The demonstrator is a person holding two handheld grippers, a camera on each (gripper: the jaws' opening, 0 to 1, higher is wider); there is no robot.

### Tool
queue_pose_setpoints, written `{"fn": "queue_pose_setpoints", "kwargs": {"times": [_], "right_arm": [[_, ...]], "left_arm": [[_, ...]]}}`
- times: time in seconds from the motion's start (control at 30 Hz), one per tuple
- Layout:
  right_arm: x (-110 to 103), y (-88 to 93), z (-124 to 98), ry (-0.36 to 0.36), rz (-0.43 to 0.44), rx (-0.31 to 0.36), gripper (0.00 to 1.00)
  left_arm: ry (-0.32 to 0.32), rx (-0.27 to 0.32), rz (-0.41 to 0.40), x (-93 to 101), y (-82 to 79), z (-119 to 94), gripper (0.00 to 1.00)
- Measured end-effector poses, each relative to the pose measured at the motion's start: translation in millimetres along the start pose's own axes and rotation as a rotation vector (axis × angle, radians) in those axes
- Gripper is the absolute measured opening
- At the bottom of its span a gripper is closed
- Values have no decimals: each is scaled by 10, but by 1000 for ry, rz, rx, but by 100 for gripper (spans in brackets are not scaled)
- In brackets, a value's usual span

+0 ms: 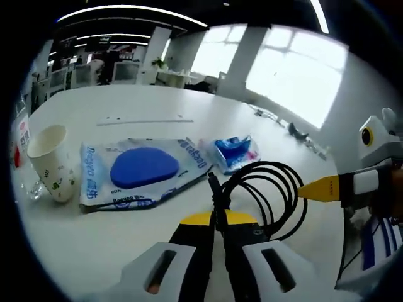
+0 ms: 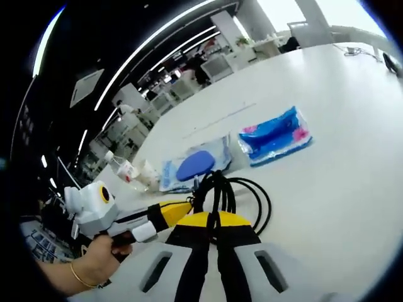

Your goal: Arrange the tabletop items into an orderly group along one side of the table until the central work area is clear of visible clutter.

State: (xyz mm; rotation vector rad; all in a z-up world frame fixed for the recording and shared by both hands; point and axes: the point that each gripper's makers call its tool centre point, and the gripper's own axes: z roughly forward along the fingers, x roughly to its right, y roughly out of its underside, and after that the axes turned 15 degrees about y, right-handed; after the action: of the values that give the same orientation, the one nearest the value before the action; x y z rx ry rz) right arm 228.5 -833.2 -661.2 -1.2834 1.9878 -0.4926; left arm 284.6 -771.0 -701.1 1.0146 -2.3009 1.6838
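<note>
As seen in left gripper view, paper cup (image 1: 51, 161) is stood at far left of white table (image 1: 157, 104), clear plastic wrapper (image 1: 31, 187) beside it. Next rightward, flat pack with blue oval (image 1: 143, 168) is laid, then small blue packet (image 1: 233, 151). Coiled black cable (image 1: 264, 192) is clamped between closed jaws of left gripper (image 1: 217, 228). Right gripper (image 1: 318, 189) is seen at right edge, yellow tips together near coil.

In right gripper view, left gripper (image 2: 176, 211) is held by hand (image 2: 101, 255) at left. Cable (image 2: 220, 189) is pinched between closed jaws of right gripper (image 2: 213, 228).
</note>
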Motion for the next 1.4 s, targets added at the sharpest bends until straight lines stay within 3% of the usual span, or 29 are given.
{"fn": "queue_pose_setpoints", "kwargs": {"times": [0.33, 0.67, 1.1, 1.4], "right_arm": [[71, -89, 81, 6, -11, -2, 0], [193, -22, 199, 27, -21, -36, 0], [431, 100, 399, 88, -97, -76, 0], [507, 126, 504, 102, -134, -65, 1]], "left_arm": [[2, -1, -18, -31, 7, 127, 3], [-2, -24, -23, -92, 53, 224, 3], [-23, -38, -32, -126, 110, 275, 4], [-59, -56, 28, -143, 126, 286, 4]]}}
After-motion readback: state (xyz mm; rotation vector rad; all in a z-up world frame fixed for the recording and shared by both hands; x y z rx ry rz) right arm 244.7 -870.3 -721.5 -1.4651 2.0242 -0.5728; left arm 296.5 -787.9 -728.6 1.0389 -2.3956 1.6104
